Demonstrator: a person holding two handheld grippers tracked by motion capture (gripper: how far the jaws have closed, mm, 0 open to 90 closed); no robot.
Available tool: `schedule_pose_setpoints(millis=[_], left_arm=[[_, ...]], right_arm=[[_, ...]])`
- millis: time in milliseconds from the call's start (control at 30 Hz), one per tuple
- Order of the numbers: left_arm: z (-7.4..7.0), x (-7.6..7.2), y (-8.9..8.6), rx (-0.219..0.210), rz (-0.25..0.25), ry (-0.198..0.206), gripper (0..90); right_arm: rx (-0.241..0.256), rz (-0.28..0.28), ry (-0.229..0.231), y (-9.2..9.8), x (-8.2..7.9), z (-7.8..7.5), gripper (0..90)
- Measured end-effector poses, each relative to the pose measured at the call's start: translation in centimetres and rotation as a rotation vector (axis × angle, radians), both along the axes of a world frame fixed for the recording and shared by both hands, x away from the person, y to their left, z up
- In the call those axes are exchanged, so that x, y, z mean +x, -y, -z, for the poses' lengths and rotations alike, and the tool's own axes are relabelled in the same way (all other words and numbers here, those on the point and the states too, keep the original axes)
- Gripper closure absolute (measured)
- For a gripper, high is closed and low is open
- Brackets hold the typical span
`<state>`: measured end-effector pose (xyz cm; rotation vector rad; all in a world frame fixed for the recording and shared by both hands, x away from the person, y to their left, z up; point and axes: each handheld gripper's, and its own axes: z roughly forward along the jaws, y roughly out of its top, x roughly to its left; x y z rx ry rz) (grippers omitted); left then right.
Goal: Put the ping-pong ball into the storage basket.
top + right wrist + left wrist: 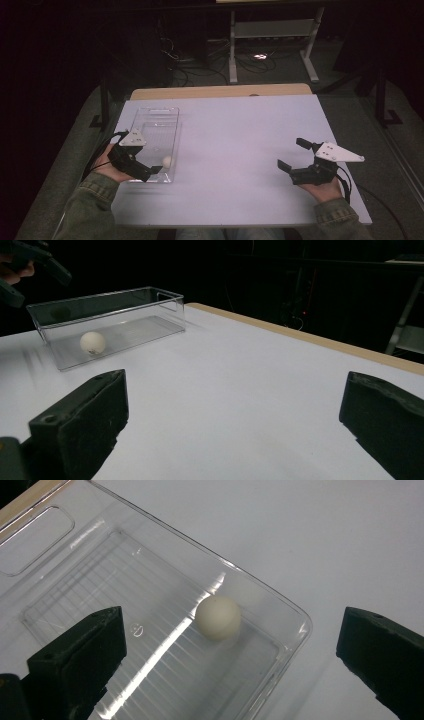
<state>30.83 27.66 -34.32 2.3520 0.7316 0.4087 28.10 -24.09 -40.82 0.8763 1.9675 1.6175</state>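
A clear plastic bin (161,116) lies lengthwise on the left of the white table. A small white ball (167,161) rests inside it near the front right corner. My left gripper (141,153) hovers open over that near end. In the left gripper view the ball (217,617) lies on the bin's ribbed floor (100,590), between and beyond the open jaws of my left gripper (230,665). My right gripper (293,154) is open and empty above the table's right side. From its own view, the right gripper (235,425) faces the bin (125,302) and ball (92,342) farther off.
The white tabletop (240,135) stretches bare between the two grippers, with a wooden strip (220,92) along its far edge. Beyond it stand a pale desk frame (272,30) and cables (250,60) on a dark floor. The left hand and gripper (30,265) appear above the bin.
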Motion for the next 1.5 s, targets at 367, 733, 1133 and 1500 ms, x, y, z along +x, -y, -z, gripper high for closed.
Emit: schedule_pose_setpoints(millis=[367, 733, 1133, 1500], left_arm=[[1.1, -1.0, -0.8, -0.027, -0.015, 0.011, 0.0], [2.4, -1.7, -1.3, -0.096, -0.045, 0.046, 0.0], [4.0, -2.9, -1.8, -0.180, -0.093, 0.092, 0.0], [4.8, -3.9, -2.5, -0.264, -0.134, 0.126, 0.0]], right_arm=[[-0.001, -0.001, 0.001, -0.1, 0.1, 0.0, 0.0], [-0.002, -0.004, 0.002, -0.1, 0.1, 0.1, 0.0], [-0.007, -0.008, 0.003, -0.1, 0.2, 0.1, 0.0], [-0.006, -0.012, 0.006, -0.2, 0.1, 0.1, 0.0]])
